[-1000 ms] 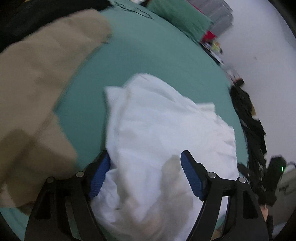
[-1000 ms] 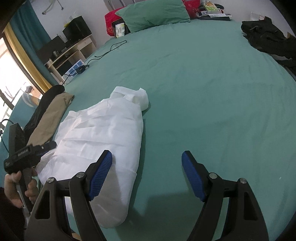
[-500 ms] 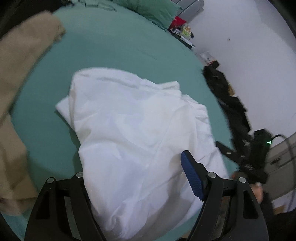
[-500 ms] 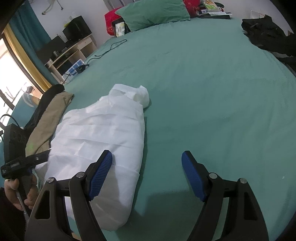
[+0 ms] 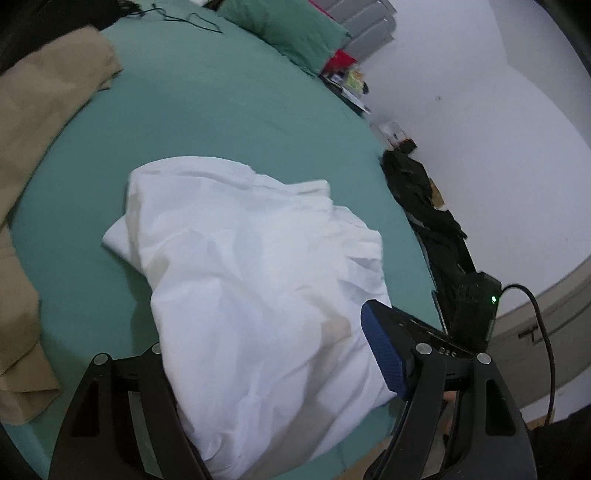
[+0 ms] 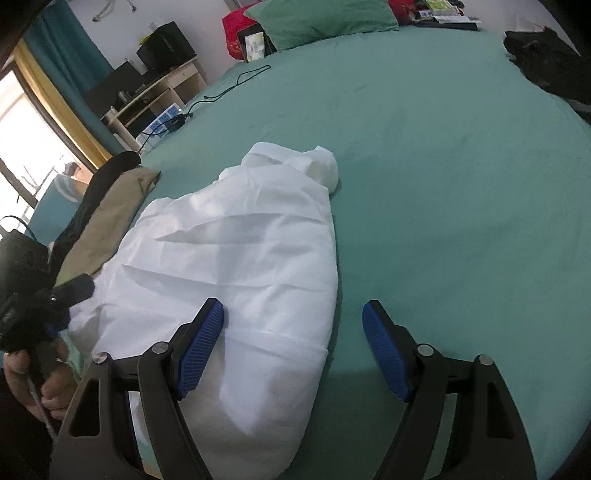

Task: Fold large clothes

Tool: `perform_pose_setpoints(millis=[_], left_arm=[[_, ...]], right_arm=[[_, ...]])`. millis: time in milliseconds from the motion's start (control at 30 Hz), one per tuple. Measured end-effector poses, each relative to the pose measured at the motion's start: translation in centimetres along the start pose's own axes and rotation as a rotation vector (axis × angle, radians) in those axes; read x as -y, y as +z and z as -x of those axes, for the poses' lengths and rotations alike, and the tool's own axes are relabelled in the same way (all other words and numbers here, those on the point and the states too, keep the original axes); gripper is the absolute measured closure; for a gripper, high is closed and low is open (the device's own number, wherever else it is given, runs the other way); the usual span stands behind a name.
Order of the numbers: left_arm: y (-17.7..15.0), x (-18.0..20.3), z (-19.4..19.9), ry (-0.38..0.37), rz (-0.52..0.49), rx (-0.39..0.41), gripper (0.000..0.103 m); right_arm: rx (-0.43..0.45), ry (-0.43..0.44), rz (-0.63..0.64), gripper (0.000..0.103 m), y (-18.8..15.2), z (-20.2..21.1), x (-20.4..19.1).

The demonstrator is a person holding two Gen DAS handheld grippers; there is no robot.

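A white garment [image 5: 251,273] lies bunched in a long folded heap on the green bed sheet [image 5: 207,110]. My left gripper [image 5: 280,354] hovers over its near end with jaws wide apart. Its right blue pad [image 5: 380,350] shows, while cloth covers the left pad. In the right wrist view the same garment [image 6: 240,251] stretches away from me. My right gripper [image 6: 293,350] stands open above its near right edge, the left pad [image 6: 201,350] over the cloth and the right pad [image 6: 384,354] over bare sheet [image 6: 443,184]. A hand holds the left gripper [image 6: 55,295] at the garment's left side.
A tan garment [image 5: 48,110] and a dark one [image 6: 110,170] lie along the bed's left side. Black clothes [image 6: 550,62] sit at the far right. A green pillow [image 6: 321,18] and a black cable [image 6: 236,81] are at the head. A desk [image 6: 155,92] stands beyond.
The left wrist view has swung, and the white cloth now covers the left gripper's left pad. The right gripper has sunk a little toward the garment's near edge.
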State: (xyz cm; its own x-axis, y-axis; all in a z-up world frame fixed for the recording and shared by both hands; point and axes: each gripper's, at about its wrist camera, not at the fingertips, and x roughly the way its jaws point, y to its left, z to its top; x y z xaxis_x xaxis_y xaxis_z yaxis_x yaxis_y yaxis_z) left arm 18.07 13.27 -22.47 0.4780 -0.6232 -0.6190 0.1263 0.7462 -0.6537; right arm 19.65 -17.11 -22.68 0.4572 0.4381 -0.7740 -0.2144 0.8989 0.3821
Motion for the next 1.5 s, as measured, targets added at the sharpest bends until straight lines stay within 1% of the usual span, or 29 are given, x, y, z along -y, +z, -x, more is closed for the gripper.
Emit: perform_pose_setpoints(millis=[100, 167, 200, 233, 267, 333, 400, 467, 500, 567, 633, 667, 733, 767, 800, 833, 900, 933, 967, 1000, 1033, 1100, 1167, 1233, 1333, 1433, 1500], left_arm=[[-0.4, 1.0, -1.4, 0.012, -0.045, -0.047, 0.023], [-0.7, 1.7, -2.0, 0.031, -0.089, -0.067, 0.019], [-0.7, 2.2, -2.5, 0.055, -0.110, -0.076, 0.019], [-1.0, 2.2, -3.0, 0.099, -0.131, -0.087, 0.019], [-1.4, 2.0, -3.1, 0.120, -0.141, -0.087, 0.019], [-1.3, 1.8, -3.0, 0.136, -0.140, -0.074, 0.019], [-1.2, 1.7, -2.6, 0.155, -0.118, -0.054, 0.019], [-1.2, 1.5, -1.9, 0.217, -0.122, -0.005, 0.019], [-1.3, 1.6, -1.8, 0.257, -0.153, 0.021, 0.020], [-1.2, 1.4, -2.5, 0.311, -0.173, 0.032, 0.020], [-1.0, 1.5, -3.2, 0.310, -0.172, 0.030, 0.020], [-1.0, 1.5, -3.2, 0.312, -0.181, 0.026, 0.020], [-1.0, 1.6, -3.3, 0.316, -0.189, 0.025, 0.021], [-1.0, 1.5, -3.2, 0.305, -0.178, 0.023, 0.025], [-1.0, 1.5, -3.1, 0.288, -0.168, 0.020, 0.033], [-1.0, 1.5, -3.0, 0.263, -0.159, 0.013, 0.038], [-1.2, 1.6, -3.1, 0.221, -0.148, 0.005, 0.058], [-1.3, 1.7, -3.0, 0.209, -0.146, 0.003, 0.061], [-1.4, 1.8, -3.0, 0.203, -0.150, 0.004, 0.067], [-1.5, 2.0, -3.1, 0.201, -0.155, 0.004, 0.071], [-1.7, 2.4, -3.0, 0.206, -0.166, 0.006, 0.072], [-1.9, 3.1, -3.1, 0.217, -0.187, 0.014, 0.076], [-2.1, 3.9, -3.1, 0.228, -0.208, 0.016, 0.078], [-2.3, 4.5, -3.1, 0.245, -0.224, 0.016, 0.078], [-2.1, 4.2, -3.3, 0.251, -0.194, 0.009, 0.077], [-1.8, 3.1, -3.5, 0.237, -0.121, -0.004, 0.065], [-1.8, 2.6, -3.5, 0.214, -0.093, -0.004, 0.062]], right_arm=[[0.001, -0.005, 0.004, 0.024, 0.2, -0.3, -0.1], [0.003, -0.008, 0.009, 0.023, 0.3, -0.4, -0.1], [0.005, -0.011, 0.014, 0.022, 0.3, -0.5, -0.2], [0.007, -0.010, 0.016, 0.022, 0.4, -0.6, -0.2], [0.008, -0.010, 0.020, 0.022, 0.4, -0.7, -0.3], [0.008, -0.008, 0.019, 0.022, 0.4, -0.7, -0.3], [0.002, 0.003, 0.013, 0.022, 0.6, -0.8, -0.2], [-0.004, 0.026, 0.003, 0.022, 0.5, -0.8, -0.1], [-0.006, 0.041, -0.003, 0.021, 0.5, -0.9, -0.3], [-0.009, 0.053, 0.001, 0.021, 0.3, -1.3, -0.9], [-0.011, 0.080, 0.005, 0.021, 0.4, -2.1, -1.8], [-0.011, 0.078, 0.009, 0.021, 0.5, -2.4, -2.2], [-0.018, 0.076, 0.026, 0.026, 0.7, -2.7, -2.9], [-0.021, 0.081, 0.021, 0.028, 0.6, -2.7, -3.1], [-0.021, 0.085, 0.016, 0.030, 0.6, -2.8, -3.1], [-0.024, 0.092, 0.013, 0.031, 0.6, -2.8, -3.0], [-0.029, 0.108, 0.003, 0.039, 0.5, -2.7, -2.9], [-0.031, 0.115, -0.003, 0.042, 0.5, -2.7, -2.7], [-0.033, 0.122, -0.010, 0.048, 0.5, -2.7, -2.7], [-0.035, 0.132, -0.018, 0.052, 0.4, -2.6, -2.6], [-0.039, 0.146, -0.031, 0.057, 0.4, -2.5, -2.5], [-0.043, 0.158, -0.048, 0.059, 0.4, -2.4, -2.4], [-0.043, 0.165, -0.058, 0.059, 0.2, -2.2, -2.2], [-0.046, 0.180, -0.084, 0.056, 0.0, -2.3, -1.8], [-0.042, 0.207, -0.100, 0.052, -0.1, -2.4, -1.5], [-0.023, 0.200, -0.080, 0.051, -0.3, -2.5, -1.9], [-0.010, 0.214, -0.086, 0.052, -0.5, -2.5, -1.7]])
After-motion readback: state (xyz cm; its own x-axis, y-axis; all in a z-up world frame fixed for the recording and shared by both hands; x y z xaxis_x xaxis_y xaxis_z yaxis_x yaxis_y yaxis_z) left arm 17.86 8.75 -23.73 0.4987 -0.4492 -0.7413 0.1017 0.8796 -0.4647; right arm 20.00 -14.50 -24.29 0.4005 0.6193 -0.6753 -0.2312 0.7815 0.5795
